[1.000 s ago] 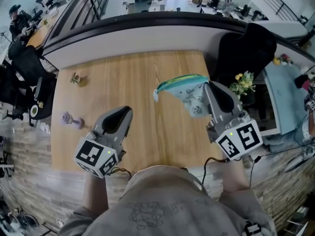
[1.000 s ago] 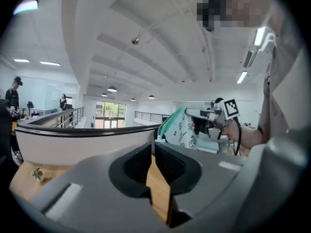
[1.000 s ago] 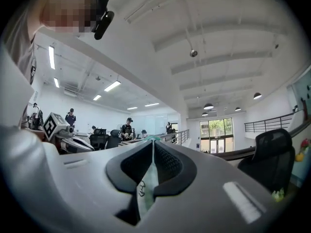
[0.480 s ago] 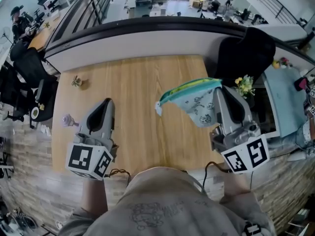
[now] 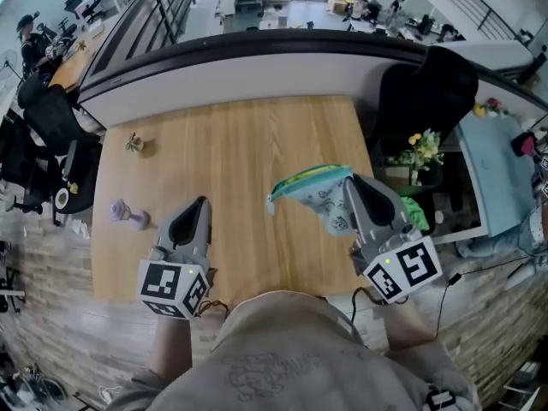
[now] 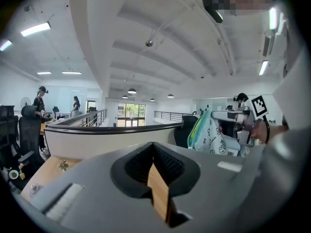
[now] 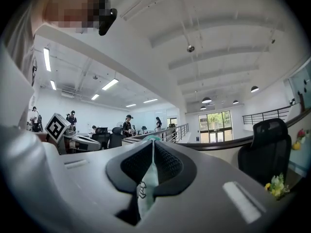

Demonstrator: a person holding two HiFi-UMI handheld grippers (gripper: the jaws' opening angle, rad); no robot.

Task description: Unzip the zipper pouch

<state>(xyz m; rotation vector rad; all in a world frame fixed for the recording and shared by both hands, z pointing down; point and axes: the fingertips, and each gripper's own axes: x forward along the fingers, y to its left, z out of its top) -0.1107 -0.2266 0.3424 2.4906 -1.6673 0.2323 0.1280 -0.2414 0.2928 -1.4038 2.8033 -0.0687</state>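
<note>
pouch (image 5: 324, 197): pale teal, dark doodle print | table (image 5: 231, 157): light woodgrain

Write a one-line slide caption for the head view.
Right claw clamps the patterned zipper pouch over the wooden table; left claw, shut and empty, hovers to its left.

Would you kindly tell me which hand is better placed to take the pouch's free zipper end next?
Left, probably. The right tongs are shut on the pouch, holding it up; the left tongs are shut, empty and nearest its free end.
</note>
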